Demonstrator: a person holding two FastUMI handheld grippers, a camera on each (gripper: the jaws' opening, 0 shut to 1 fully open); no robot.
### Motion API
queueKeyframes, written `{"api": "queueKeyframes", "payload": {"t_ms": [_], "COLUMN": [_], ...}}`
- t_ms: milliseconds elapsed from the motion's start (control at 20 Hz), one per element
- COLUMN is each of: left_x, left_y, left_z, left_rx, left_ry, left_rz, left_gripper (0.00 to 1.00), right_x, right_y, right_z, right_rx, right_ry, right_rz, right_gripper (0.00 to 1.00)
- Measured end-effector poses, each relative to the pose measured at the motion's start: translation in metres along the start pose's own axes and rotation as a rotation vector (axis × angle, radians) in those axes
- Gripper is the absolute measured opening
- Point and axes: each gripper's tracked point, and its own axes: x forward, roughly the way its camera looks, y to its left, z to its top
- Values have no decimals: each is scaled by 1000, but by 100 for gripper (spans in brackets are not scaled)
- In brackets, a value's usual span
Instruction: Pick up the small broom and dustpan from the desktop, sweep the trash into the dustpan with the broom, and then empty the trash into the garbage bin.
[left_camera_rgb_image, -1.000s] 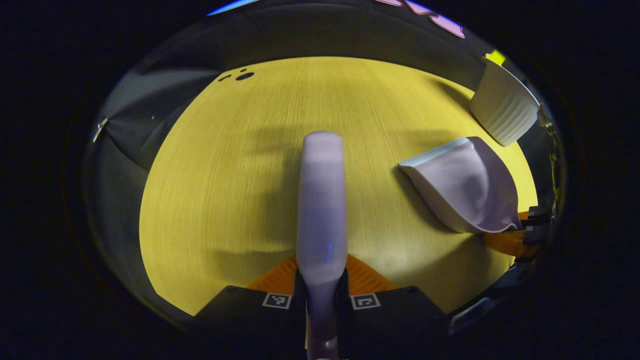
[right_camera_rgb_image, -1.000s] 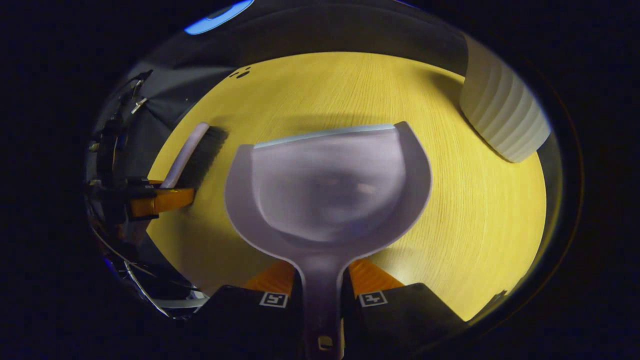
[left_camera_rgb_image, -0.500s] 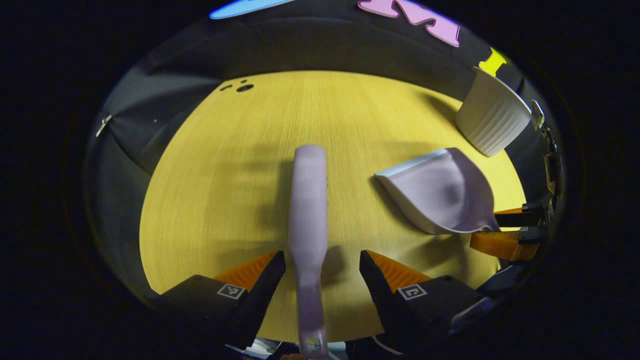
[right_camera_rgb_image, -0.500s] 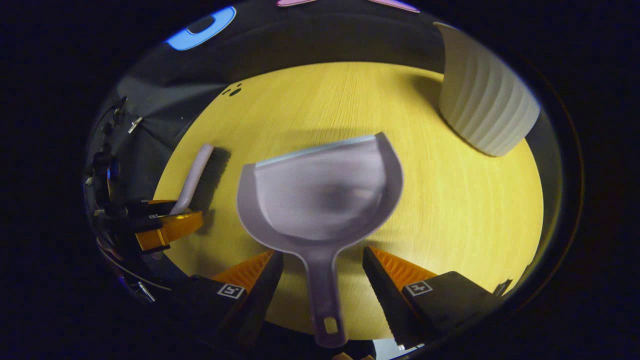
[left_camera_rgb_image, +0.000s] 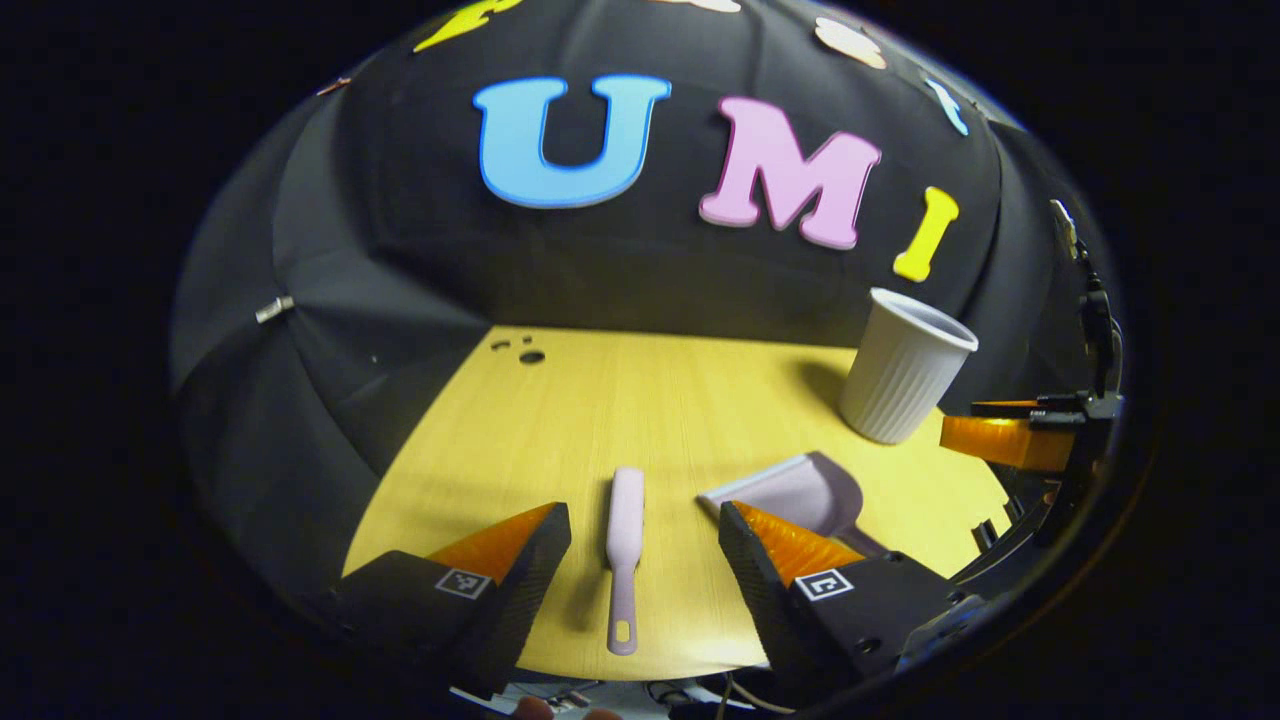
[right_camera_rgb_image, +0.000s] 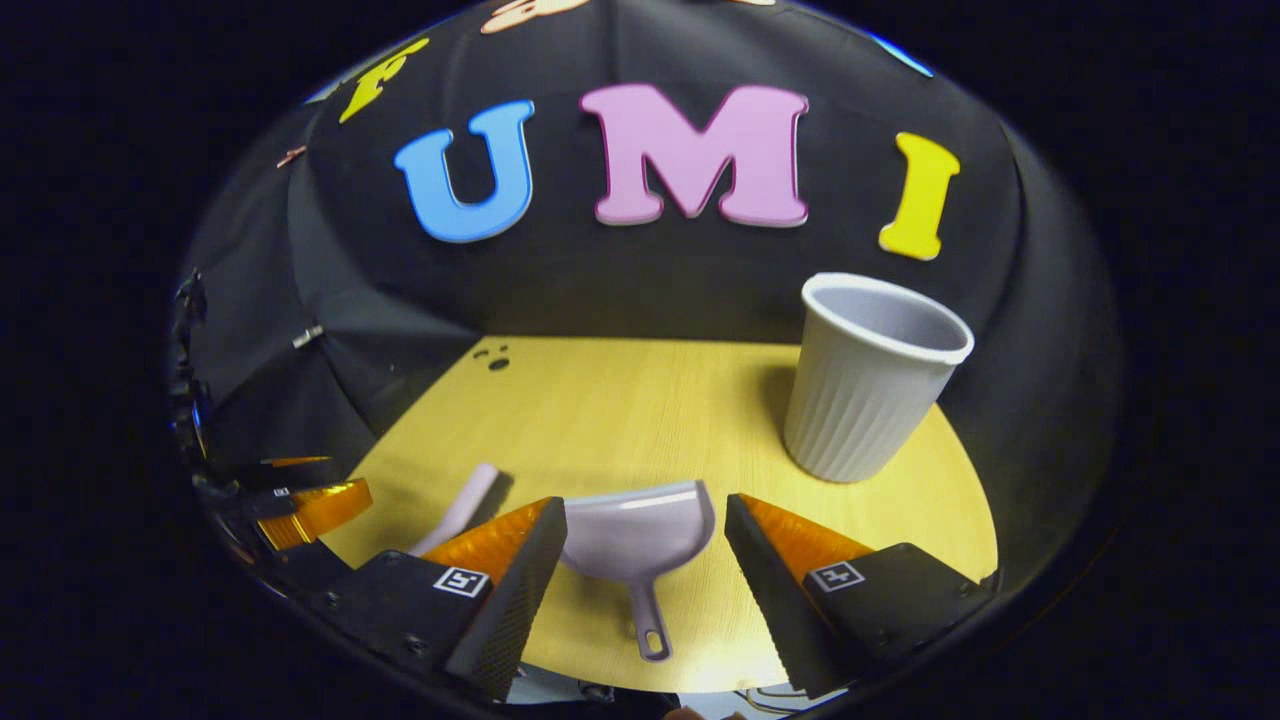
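The small broom (left_camera_rgb_image: 624, 540) lies flat on the desk (left_camera_rgb_image: 640, 400) near its front edge, handle pointing toward the front, its hanging loop closest to the edge; the dustpan (right_camera_rgb_image: 640, 535) lies flat just to the right of it, mouth toward the back edge and handle toward the front; the two are near each other but apart. The left hand-held gripper (left_camera_rgb_image: 645, 560) hangs above the broom with its fingers spread wide, gripping nothing; the broom shows in the gap between them, well below. The right hand-held gripper (right_camera_rgb_image: 645, 560) is likewise wide open and empty, raised over the dustpan, whose handle lies in the gap between its fingers. In the right gripper view the left one also shows at the far left, beyond the broom's head.

The garbage bin (right_camera_rgb_image: 865, 375), a pale ribbed cup, stands upright near the back right corner of the desk, well apart from both tools; its inside cannot be seen. No trash is visible on the desk surface, nor in the pan as far as can be told; the dark spots at the back left corner look like holes in the desk, though that is uncertain.

Judging from this, the task looks finished or nearly so: both tools rest on the desk and the surface appears swept; nothing seems left but to draw the hands away.
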Motion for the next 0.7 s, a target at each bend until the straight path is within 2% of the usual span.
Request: {"api": "queueKeyframes", "payload": {"t_ms": [150,400,550,700], "left_x": [-38,-87,-103,-115], "left_y": [-10,-21,-37,-50], "left_z": [35,64,66,60], "left_rx": [-14,52,37,34], "left_ry": [-136,-244,-270,-264], "left_rz": [1,57,66,104], "left_gripper": [94,94,94,94], "right_x": [-42,-99,-119,-124], "right_y": [9,22,16,4], "right_z": [51,69,47,32], "right_rx": [-6,-26,-89,-86], "right_ry": [-170,-296,-282,-251], "right_rz": [6,31,43,88], "right_gripper": [99,99,99,99]}}
